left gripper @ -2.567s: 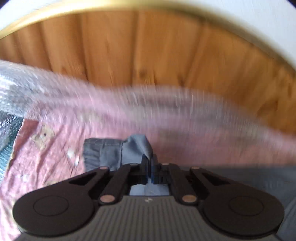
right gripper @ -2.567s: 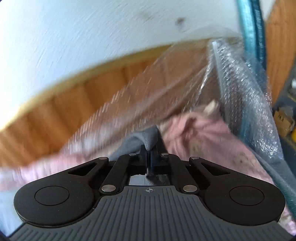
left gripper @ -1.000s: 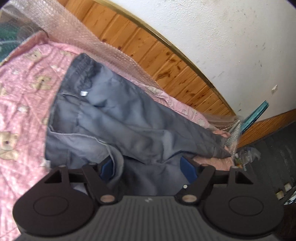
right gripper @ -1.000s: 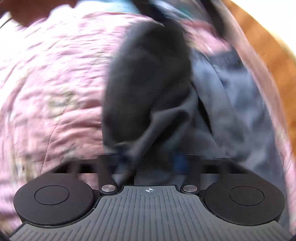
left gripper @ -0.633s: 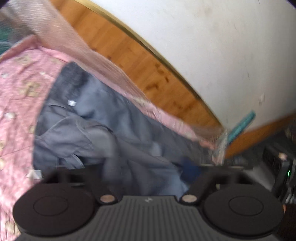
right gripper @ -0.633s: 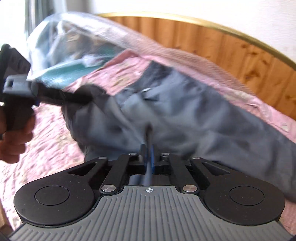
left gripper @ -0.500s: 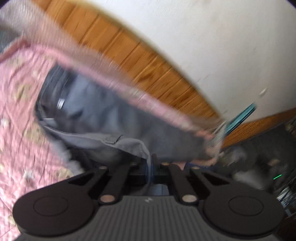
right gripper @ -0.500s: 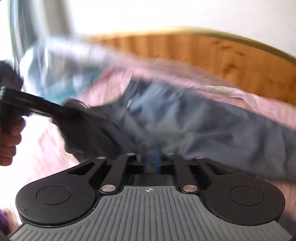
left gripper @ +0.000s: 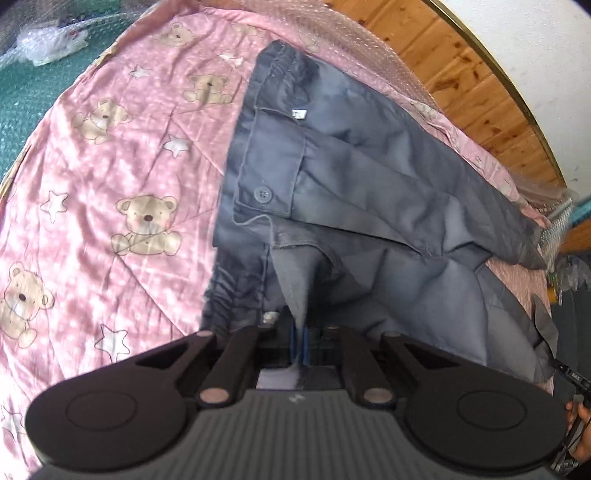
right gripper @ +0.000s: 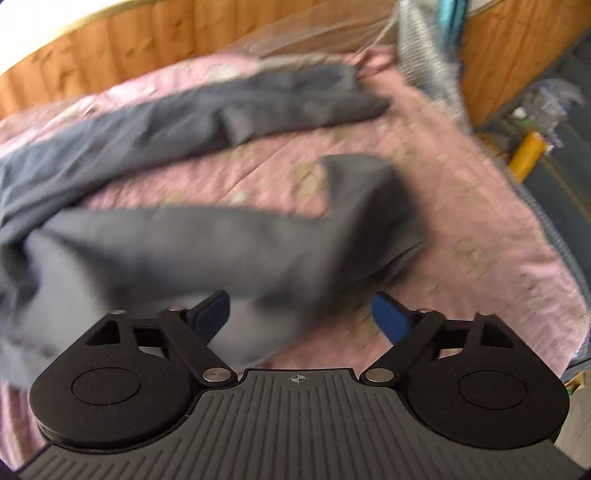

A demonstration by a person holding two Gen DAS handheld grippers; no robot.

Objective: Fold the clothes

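Grey trousers (left gripper: 354, 177) lie spread on a pink teddy-bear bedspread (left gripper: 110, 177), waistband to the upper left, one leg running off to the right. My left gripper (left gripper: 300, 339) is shut on a pinched fold of the grey cloth near the waist. In the blurred right wrist view the near trouser leg (right gripper: 221, 240) lies across the bedspread (right gripper: 461, 229), its end folded up, and the far leg (right gripper: 258, 107) lies behind. My right gripper (right gripper: 301, 317) stands over the near leg with its jaws opening wide; cloth lies between the blue pads (right gripper: 388, 317), not pressed by them.
A wooden headboard (left gripper: 476, 85) and white wall run behind the bed. Bubble wrap (left gripper: 354, 26) lines the bed's far edge, and green covering (left gripper: 26, 96) lies at the left. Floor clutter with a yellow roll (right gripper: 526, 155) sits beyond the bed's right edge.
My left gripper has closed on a fold of the trousers. My right gripper swung from the waist end toward the leg ends and let go, its jaws spreading wide.
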